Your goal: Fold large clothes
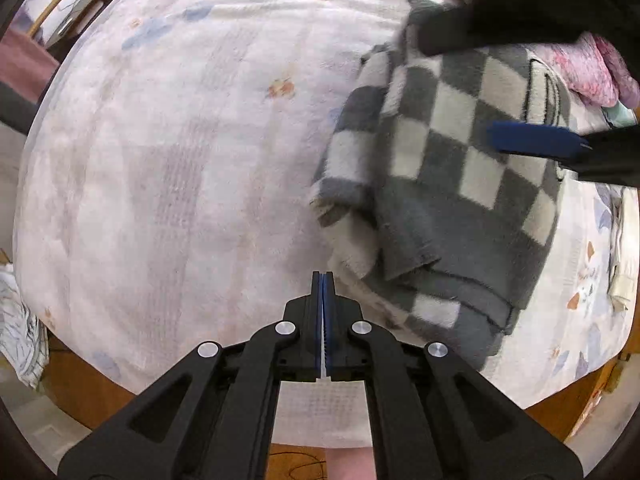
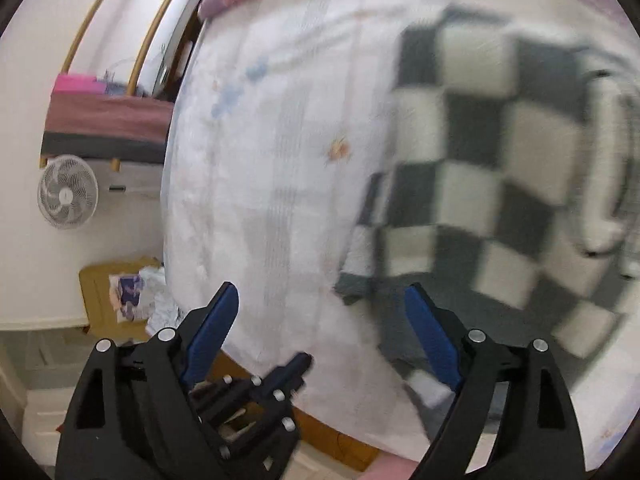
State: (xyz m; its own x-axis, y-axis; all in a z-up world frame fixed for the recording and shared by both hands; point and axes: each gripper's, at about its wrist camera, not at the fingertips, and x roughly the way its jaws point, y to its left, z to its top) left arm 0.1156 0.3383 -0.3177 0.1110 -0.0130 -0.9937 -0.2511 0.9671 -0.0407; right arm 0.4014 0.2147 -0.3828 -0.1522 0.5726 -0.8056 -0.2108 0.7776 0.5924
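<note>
A grey-and-white checkered sweater (image 1: 452,168) lies partly folded on the white bedspread (image 1: 192,152), on the right half of the bed. My left gripper (image 1: 323,280) is shut and empty, just left of the sweater's lower hem. My right gripper (image 1: 472,80) reaches in from the right above the sweater, jaws wide apart and blurred. In the right wrist view the right gripper (image 2: 320,300) is open over the bedspread (image 2: 272,168) with the sweater (image 2: 480,176) ahead on the right. The left gripper (image 2: 302,360) shows below it.
Pink and purple bedding (image 1: 592,68) is piled at the far right of the bed. A wooden bed frame (image 1: 92,384) runs along the near edge. A white fan (image 2: 67,191) and a cardboard box with clutter (image 2: 120,292) stand on the floor at left.
</note>
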